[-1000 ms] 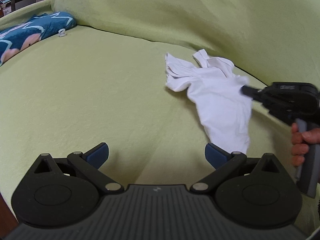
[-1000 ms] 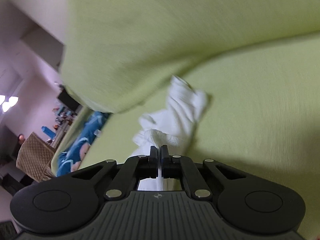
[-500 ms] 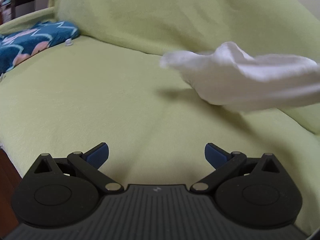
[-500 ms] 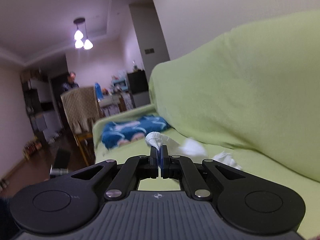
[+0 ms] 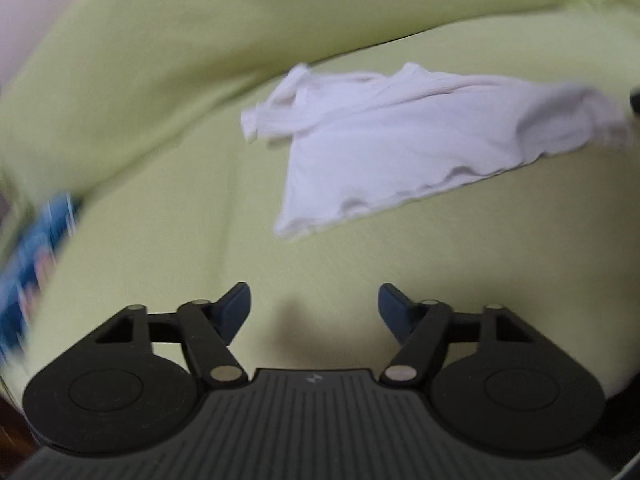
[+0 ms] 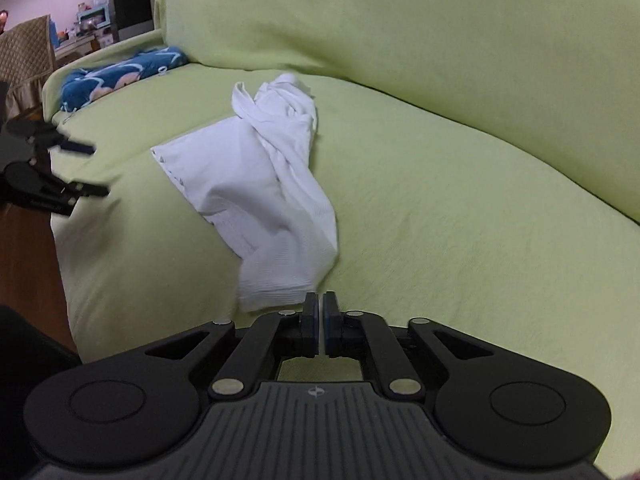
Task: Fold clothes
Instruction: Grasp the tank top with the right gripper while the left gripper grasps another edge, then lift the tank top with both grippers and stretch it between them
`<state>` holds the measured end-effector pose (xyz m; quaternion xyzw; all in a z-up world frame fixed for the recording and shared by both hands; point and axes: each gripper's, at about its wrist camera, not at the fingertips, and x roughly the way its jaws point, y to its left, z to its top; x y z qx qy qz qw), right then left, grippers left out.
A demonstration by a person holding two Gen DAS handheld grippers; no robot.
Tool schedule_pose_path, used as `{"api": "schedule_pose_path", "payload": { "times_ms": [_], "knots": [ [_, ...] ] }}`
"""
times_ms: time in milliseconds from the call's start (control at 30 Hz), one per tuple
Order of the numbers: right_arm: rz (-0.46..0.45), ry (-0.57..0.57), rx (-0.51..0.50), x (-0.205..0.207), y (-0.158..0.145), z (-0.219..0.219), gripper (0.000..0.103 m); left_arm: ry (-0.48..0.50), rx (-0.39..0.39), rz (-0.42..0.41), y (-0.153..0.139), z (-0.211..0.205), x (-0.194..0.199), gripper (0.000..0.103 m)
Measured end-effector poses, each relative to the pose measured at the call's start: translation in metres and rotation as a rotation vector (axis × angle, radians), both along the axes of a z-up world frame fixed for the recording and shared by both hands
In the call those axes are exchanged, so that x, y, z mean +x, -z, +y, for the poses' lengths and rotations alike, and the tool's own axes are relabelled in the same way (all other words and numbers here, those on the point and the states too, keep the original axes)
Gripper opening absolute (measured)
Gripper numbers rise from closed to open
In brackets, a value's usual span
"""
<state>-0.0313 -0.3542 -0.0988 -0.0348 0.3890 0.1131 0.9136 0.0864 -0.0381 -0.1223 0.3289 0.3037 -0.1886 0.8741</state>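
1. The left gripper (image 5: 315,307) has its blue pads spread well apart and its jaws are closing; only bare green sofa cover (image 5: 168,216) lies between them, nothing touched.
2. From the left wrist view, the white garment (image 5: 400,136) lies at about 1 o'clock from that gripper, stretched across the seat, its frilled hem toward the camera, clear of the pads.
3. The right gripper (image 6: 321,322) has its pads almost pressed together, a slim gap showing, and its jaws are opening slightly. The garment's near corner (image 6: 276,288) sits just at the left pad's tip, about 11 o'clock; whether the pads pinch it I cannot tell.
4. A blue patterned cloth (image 6: 120,74) lies far off at 10 o'clock on the sofa's end.
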Motion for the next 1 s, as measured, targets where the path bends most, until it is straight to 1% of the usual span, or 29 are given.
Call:
{"api": "schedule_pose_path", "payload": {
  "times_ms": [67, 100, 133, 233, 267, 300, 333, 367, 433, 533, 567, 633, 667, 700, 733, 767, 800, 900, 1000],
  "knots": [
    [-0.018, -0.023, -0.014, -0.005, 0.001, 0.002, 0.014, 0.098, 0.103, -0.091, 0.005, -0.003, 0.007, 0.067],
    [-0.028, -0.031, -0.021, -0.008, 0.001, 0.003, 0.021, 0.164, 0.179, -0.13, 0.011, -0.005, 0.008, 0.067],
    [-0.034, -0.033, -0.026, -0.009, 0.002, 0.004, 0.026, 0.229, 0.255, -0.169, 0.018, -0.007, 0.01, 0.067],
    [-0.043, -0.016, -0.033, -0.008, 0.004, 0.009, 0.031, 0.427, 0.502, -0.242, 0.046, -0.012, 0.012, 0.067],
    [-0.042, -0.002, -0.032, -0.01, 0.004, 0.009, 0.032, 0.488, 0.574, -0.283, 0.057, -0.012, 0.01, 0.067],
    [-0.042, 0.013, -0.03, -0.011, 0.004, 0.009, 0.033, 0.556, 0.634, -0.339, 0.065, -0.012, 0.008, 0.067],
    [-0.041, 0.028, -0.028, -0.013, 0.005, 0.009, 0.035, 0.604, 0.668, -0.364, 0.069, -0.011, 0.008, 0.067],
    [-0.042, 0.035, -0.026, -0.014, 0.005, 0.009, 0.036, 0.63, 0.683, -0.366, 0.07, -0.012, 0.011, 0.067],
    [-0.046, 0.045, -0.023, -0.017, 0.004, 0.01, 0.042, 0.658, 0.69, -0.366, 0.069, -0.012, 0.021, 0.068],
    [-0.055, 0.04, -0.042, -0.017, 0.003, 0.02, 0.042, 0.68, 0.696, -0.384, 0.073, -0.013, 0.032, 0.067],
    [-0.061, 0.039, -0.049, -0.016, 0.003, 0.024, 0.042, 0.684, 0.696, -0.383, 0.072, -0.014, 0.034, 0.064],
    [-0.077, 0.028, -0.075, -0.015, 0.001, 0.032, 0.042, 0.684, 0.687, -0.386, 0.075, -0.013, 0.038, 0.05],
    [-0.087, 0.016, -0.096, -0.015, 0.001, 0.036, 0.042, 0.678, 0.688, -0.381, 0.078, -0.014, 0.041, 0.027],
    [-0.098, 0.004, -0.118, -0.015, 0.0, 0.041, 0.042, 0.672, 0.705, -0.373, 0.086, -0.015, 0.043, 0.007],
    [-0.11, -0.024, -0.165, -0.016, 0.0, 0.048, 0.042, 0.677, 0.717, -0.379, 0.092, -0.015, 0.041, 0.003],
    [-0.122, -0.054, -0.215, -0.018, 0.0, 0.055, 0.042, 0.683, 0.728, -0.386, 0.098, -0.016, 0.039, 0.0],
    [-0.136, -0.091, -0.278, -0.02, 0.002, 0.062, 0.042, 0.683, 0.728, -0.402, 0.097, -0.017, 0.038, 0.0],
    [-0.179, -0.21, -0.48, -0.026, 0.014, 0.086, 0.041, 0.642, 0.658, -0.36, 0.088, -0.018, 0.044, 0.0],
    [-0.221, -0.3, -0.63, -0.028, 0.029, 0.107, 0.041, 0.64, 0.656, -0.361, 0.09, -0.019, 0.046, 0.0]
  ]
}}
